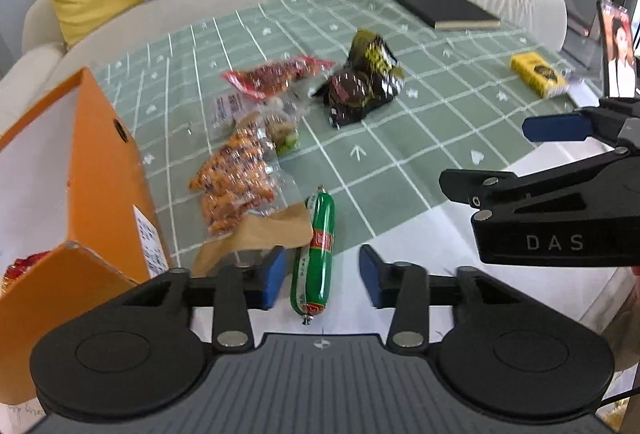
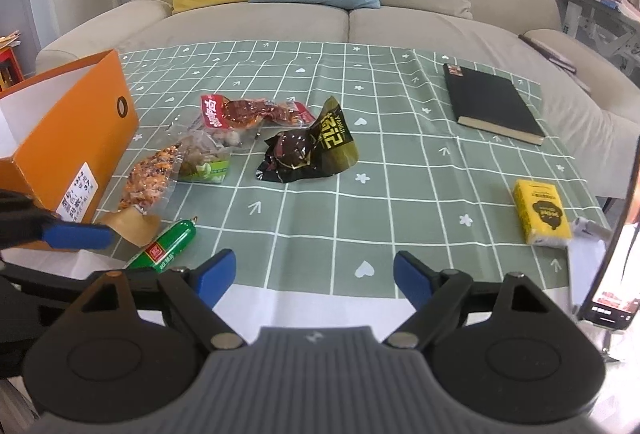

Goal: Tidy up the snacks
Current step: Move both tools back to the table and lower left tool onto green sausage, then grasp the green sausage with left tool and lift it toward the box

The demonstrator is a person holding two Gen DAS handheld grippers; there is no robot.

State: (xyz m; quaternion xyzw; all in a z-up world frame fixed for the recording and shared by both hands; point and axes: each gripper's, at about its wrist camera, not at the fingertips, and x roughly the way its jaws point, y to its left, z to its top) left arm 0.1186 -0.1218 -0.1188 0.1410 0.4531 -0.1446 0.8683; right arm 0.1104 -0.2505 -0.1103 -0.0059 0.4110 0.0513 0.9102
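Observation:
My left gripper [image 1: 322,276] is open, its blue pads on either side of a green sausage [image 1: 316,252] lying at the cloth's near edge, not closed on it. The sausage also shows in the right wrist view [image 2: 166,248]. Beyond it lie an orange peanut-snack bag [image 1: 236,182], a red meat packet [image 1: 276,76], a clear packet with a green label [image 2: 208,164] and a black-and-gold pouch [image 1: 364,78]. An open orange box [image 1: 100,170] stands at the left with a red packet [image 1: 22,268] inside. My right gripper [image 2: 314,278] is open and empty above the table's front edge.
A black notebook [image 2: 492,104] lies at the back right of the green checked cloth [image 2: 400,170]. A yellow tissue pack [image 2: 542,212] lies near the right edge beside a standing phone [image 2: 618,266]. A sofa with yellow and blue cushions stands behind the table.

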